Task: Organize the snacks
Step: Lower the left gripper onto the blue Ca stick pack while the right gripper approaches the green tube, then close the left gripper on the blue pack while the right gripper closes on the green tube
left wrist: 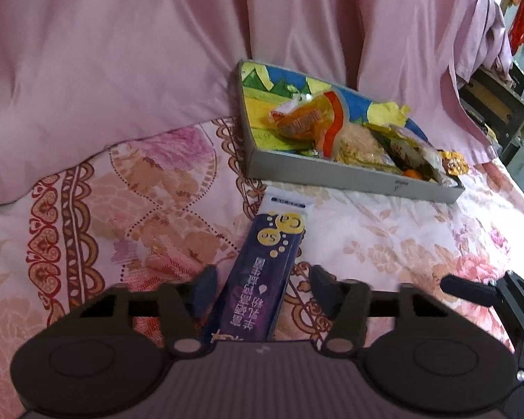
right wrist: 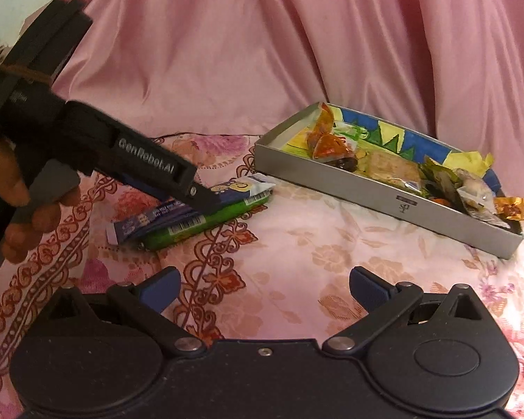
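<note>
1. The right gripper (right wrist: pixel 263 288) hangs empty with its jaws spread over the floral bedsheet (right wrist: pixel 332 255).
2. The left gripper (left wrist: pixel 258 279) straddles a glossy purple snack packet (left wrist: pixel 262 279); whether its pads actually pinch it I cannot tell.
3. That flat packet lies on a green snack bar (right wrist: pixel 206 221), both not yet sorted.
4. Beyond, the shallow grey box (right wrist: pixel 366 188) already holds crinkly wrapped snacks; one gold candy (right wrist: pixel 515 207) sits at its end.

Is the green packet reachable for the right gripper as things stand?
Probably not cleanly. The green packet lies under the purple packet, where the left gripper is working. The right gripper is open and empty, with bare bedspread ahead.
</note>
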